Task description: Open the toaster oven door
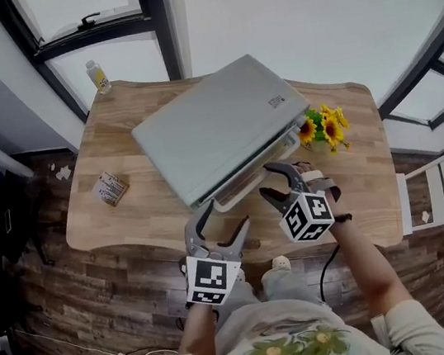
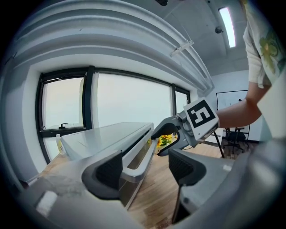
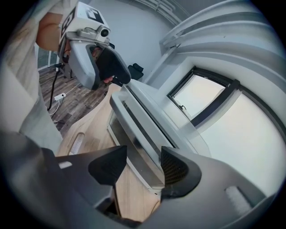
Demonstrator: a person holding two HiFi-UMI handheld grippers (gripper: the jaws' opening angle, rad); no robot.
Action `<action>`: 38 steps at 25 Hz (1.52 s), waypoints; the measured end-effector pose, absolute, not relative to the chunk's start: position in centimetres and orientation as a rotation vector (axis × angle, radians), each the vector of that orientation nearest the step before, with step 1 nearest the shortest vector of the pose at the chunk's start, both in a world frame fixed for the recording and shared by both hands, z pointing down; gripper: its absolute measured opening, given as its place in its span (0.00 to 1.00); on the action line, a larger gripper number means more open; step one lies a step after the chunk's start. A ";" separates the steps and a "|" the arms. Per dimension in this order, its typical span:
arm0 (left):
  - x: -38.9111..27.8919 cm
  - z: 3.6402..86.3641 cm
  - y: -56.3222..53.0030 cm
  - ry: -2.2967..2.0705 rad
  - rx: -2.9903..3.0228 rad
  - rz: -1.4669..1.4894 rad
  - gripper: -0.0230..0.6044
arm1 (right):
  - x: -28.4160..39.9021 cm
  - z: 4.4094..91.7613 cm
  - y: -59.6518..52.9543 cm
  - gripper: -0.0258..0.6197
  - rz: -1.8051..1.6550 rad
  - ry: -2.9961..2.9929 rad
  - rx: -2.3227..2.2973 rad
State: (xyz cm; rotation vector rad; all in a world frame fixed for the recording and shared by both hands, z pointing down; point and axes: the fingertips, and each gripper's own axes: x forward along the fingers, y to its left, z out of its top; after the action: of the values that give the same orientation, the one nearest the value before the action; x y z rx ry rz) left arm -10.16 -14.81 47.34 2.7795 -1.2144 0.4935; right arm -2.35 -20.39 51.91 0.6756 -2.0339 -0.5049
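Left tongs (image 1: 223,224) and right tongs (image 1: 268,180), both wide apart, at the door handle (image 2: 142,156) of the toaster oven (image 1: 218,127)

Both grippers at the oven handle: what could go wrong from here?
The left gripper and right gripper are both open at the handle; pulling before closing may slip. Nothing braces the toaster oven, so a pull might drag it across the table. The sunflowers beside the right gripper could be knocked.

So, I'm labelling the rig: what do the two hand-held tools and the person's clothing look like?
The left tool and right tool match: grey curved bodies, black ribbed pads, each carrying a white cube with black square markers. The person wears a pale top printed with yellow-green flowers.
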 end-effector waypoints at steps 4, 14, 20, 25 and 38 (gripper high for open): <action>-10.6 48.1 -14.5 -1.270 2.728 0.525 0.56 | -2.0 52.0 -19.8 0.38 -0.504 -2.064 0.664; -11.8 49.0 -14.1 -1.388 2.625 0.571 0.56 | -0.9 52.7 -17.7 0.34 -0.495 -2.110 0.604; -11.4 49.4 -13.5 -1.380 2.615 0.616 0.56 | -0.4 53.1 -16.7 0.34 -0.486 -2.129 0.591; -11.0 50.5 -12.7 -1.332 2.603 0.671 0.56 | 0.5 54.0 -15.2 0.34 -0.489 -2.129 0.586; -8.4 53.8 -10.9 -1.185 2.597 0.801 0.52 | 2.3 56.9 -11.8 0.35 -0.441 -2.107 0.600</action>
State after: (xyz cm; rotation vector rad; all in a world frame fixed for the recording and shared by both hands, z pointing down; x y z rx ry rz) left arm -8.41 -10.86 53.80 2.5971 -1.1853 0.8008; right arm 2.33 -11.81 56.85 0.5999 -2.1065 -0.4406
